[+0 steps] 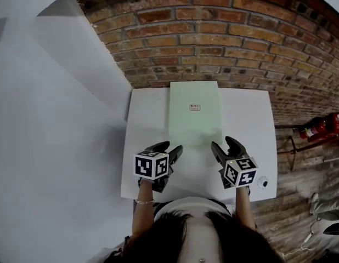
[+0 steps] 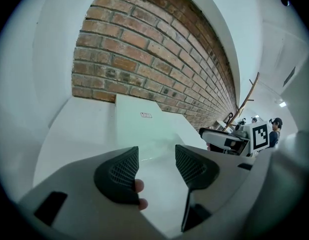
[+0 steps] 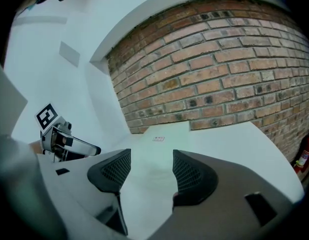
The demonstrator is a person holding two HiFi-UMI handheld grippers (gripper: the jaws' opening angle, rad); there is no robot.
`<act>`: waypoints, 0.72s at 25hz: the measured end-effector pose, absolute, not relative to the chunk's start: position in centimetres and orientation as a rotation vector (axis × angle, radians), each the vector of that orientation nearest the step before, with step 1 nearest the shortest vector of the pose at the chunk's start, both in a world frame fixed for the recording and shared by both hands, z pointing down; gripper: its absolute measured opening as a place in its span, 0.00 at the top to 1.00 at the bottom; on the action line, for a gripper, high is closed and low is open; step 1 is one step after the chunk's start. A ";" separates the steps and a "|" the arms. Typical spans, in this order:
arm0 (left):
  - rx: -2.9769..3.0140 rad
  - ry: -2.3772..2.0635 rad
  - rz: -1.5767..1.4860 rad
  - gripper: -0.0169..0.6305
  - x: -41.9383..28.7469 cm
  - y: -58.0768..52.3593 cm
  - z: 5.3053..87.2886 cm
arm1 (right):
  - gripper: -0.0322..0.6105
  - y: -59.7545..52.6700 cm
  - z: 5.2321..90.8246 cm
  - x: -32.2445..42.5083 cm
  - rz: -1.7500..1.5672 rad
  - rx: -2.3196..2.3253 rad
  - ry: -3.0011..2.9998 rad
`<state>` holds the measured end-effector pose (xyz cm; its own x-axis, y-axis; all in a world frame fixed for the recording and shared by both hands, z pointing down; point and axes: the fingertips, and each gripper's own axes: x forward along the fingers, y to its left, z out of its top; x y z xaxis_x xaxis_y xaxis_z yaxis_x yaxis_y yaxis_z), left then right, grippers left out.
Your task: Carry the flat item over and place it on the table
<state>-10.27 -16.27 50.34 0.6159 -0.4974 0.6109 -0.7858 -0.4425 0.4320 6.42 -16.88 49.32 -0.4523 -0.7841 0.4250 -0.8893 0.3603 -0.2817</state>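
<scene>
Head view: pale green flat item [image 1: 194, 113] flat on the white counter [image 1: 147, 147], far end by the brick wall, near corners just ahead of left gripper [image 1: 170, 148] and right gripper [image 1: 222, 143].

Left gripper view: jaws apart, nothing clamped, flat item [image 2: 144, 126] ahead, beyond the tips.

Right gripper view: jaws likewise apart and empty, flat item [image 3: 167, 131] straight ahead on the counter.

Left gripper [image 1: 173, 147]: black jaws, marker cube [image 1: 152, 165]

- A small label [image 1: 195, 107] sat on the pale green flat item [image 1: 194, 122]; its print, possibly reddish, was too small to read.
- Nothing else bore legible text.
</scene>
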 end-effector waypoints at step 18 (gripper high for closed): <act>2.170 -1.071 0.486 0.68 -9.8 -13.3 48.5 | 0.70 -13.9 46.7 7.6 0.579 1.571 -2.421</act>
